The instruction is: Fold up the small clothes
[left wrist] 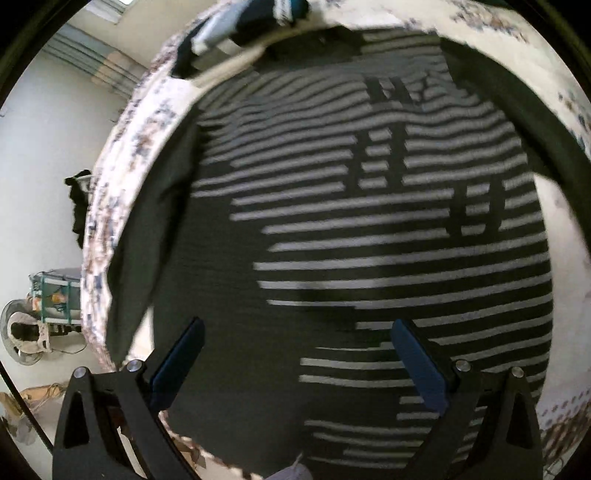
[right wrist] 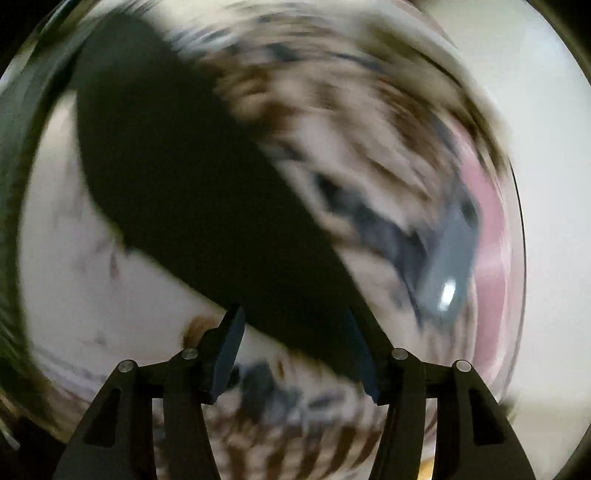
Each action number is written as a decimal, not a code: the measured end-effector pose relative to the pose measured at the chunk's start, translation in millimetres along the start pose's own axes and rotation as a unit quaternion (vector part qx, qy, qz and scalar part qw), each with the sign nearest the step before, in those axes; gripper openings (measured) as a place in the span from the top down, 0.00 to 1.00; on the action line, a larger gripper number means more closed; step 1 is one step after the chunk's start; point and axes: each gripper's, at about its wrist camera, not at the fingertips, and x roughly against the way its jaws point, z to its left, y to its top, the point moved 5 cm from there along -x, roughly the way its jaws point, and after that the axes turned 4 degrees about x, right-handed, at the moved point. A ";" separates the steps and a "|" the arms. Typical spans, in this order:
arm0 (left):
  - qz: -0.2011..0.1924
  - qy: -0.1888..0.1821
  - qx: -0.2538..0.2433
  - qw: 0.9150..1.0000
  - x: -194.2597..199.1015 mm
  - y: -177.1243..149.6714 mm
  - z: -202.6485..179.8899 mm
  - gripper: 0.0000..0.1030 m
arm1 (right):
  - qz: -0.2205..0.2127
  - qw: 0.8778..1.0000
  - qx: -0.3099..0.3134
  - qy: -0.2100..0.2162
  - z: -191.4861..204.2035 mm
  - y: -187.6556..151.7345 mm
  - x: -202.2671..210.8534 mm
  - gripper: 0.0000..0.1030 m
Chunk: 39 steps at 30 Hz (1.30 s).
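Observation:
A dark sweater with pale grey stripes (left wrist: 369,229) lies spread flat on the flower-patterned tablecloth (left wrist: 122,155), filling most of the left wrist view. One plain dark sleeve (left wrist: 147,236) hangs along the table's left edge. My left gripper (left wrist: 295,323) points down over the sweater's lower part, open, with nothing between its fingers. The right wrist view is badly blurred. There a plain dark sleeve (right wrist: 192,177) runs from upper left to lower right across the tablecloth (right wrist: 92,277). My right gripper (right wrist: 293,310) stands open over its lower end, jaws apart and straddling the cloth.
A pile of folded clothes (left wrist: 240,29) sits at the table's far edge. Left of the table are the floor, a fan (left wrist: 22,332), a small cart (left wrist: 55,295) and a dark garment (left wrist: 79,206). A grey shiny object (right wrist: 447,273) and something pink (right wrist: 487,221) lie right of the sleeve.

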 end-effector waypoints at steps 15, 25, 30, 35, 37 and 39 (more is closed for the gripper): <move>-0.012 -0.014 0.008 1.000 -7.0 13.6 2.6 0.00 | -0.029 0.889 -0.341 0.304 -83.1 0.0 73.8 0.94; -0.002 -0.017 0.009 1.000 -12.9 13.4 0.3 0.00 | 0.062 0.963 -0.224 0.138 -57.2 -53.5 59.2 0.96; -0.004 -0.014 -0.011 1.000 -12.0 8.8 -6.8 0.00 | 0.054 0.857 -0.439 0.263 -90.6 -106.1 34.0 0.46; -0.001 -0.014 -0.024 1.000 -11.6 9.2 -16.0 0.00 | 0.100 0.721 -0.587 0.354 -87.2 -145.2 -25.4 0.27; -0.002 -0.016 -0.025 1.000 -9.1 10.5 -18.3 0.00 | 0.105 0.683 -0.611 0.385 -68.2 -149.4 -35.9 0.27; -0.001 -0.015 -0.026 1.000 -7.5 11.8 -19.9 0.00 | 0.069 0.710 -0.603 0.357 -65.9 -143.0 -18.3 0.80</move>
